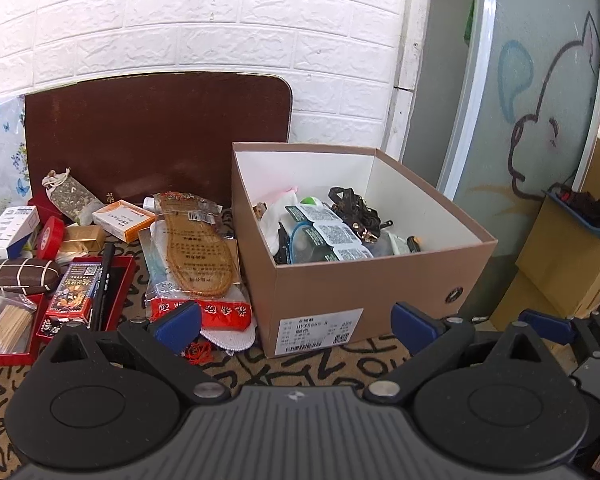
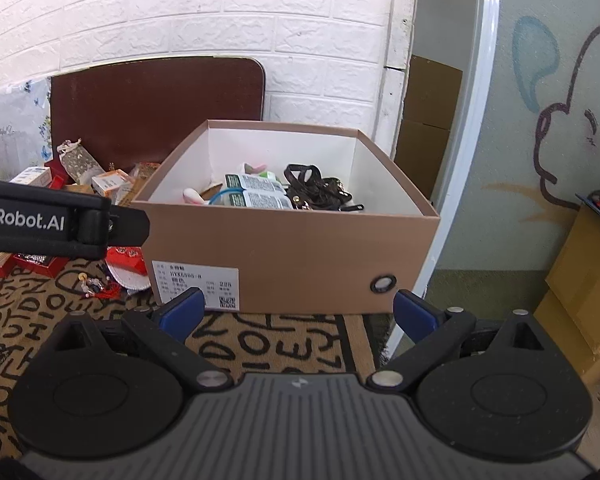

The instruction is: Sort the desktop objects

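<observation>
1. On my far left, a red tray [image 1: 118, 280] holds a card box [image 1: 70, 294] and a black pen [image 1: 102, 284] whose long axis runs near to far. A bag of wooden sticks [image 1: 8, 324] and a brown striped case [image 1: 18, 275] lie beside it.
2. Right of the tray, a packaged insole [image 1: 198, 256] lies flat, heel near, toe far, just beside the shoebox [image 1: 352, 280].
3. A red tape roll [image 1: 51, 237], small cartons and a herb sachet [image 1: 74, 196] crowd the far left, before a brown board [image 1: 156, 132] leaning on the wall.
4. The brown shoebox, open-topped with white inner walls, sits mid-table on the patterned cloth [image 1: 300, 364], label facing me. Inside are sealed cups [image 1: 332, 234] and a dark strap [image 1: 360, 210].
5. My left gripper [image 1: 296, 320] is spread wide, holding nothing, near the shoebox.
6. My right gripper [image 2: 296, 312] is likewise spread and empty, facing the shoebox label.
</observation>
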### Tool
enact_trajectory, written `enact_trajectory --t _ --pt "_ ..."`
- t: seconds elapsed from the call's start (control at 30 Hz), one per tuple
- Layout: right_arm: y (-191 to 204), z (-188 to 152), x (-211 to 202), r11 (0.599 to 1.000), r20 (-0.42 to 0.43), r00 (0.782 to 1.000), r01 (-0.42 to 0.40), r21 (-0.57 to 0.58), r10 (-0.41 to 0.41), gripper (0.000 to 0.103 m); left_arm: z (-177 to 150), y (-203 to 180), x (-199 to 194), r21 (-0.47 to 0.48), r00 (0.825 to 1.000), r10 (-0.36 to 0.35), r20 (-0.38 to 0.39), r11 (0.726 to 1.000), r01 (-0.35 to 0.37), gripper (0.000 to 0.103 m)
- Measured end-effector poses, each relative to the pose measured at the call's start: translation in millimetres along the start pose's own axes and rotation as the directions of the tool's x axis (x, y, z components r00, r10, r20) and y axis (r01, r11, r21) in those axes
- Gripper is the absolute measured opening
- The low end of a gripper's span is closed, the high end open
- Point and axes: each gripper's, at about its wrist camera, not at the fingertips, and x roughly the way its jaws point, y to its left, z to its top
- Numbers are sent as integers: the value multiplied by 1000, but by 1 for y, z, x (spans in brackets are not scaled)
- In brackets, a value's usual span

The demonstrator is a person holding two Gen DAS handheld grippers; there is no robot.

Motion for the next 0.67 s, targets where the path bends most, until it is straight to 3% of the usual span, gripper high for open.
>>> enact_trajectory --t 0.67 --pt "7 -5 7 1000 -42 999 13 4 -13 98 -10 -11 2 41 999 -25 -41 999 27 103"
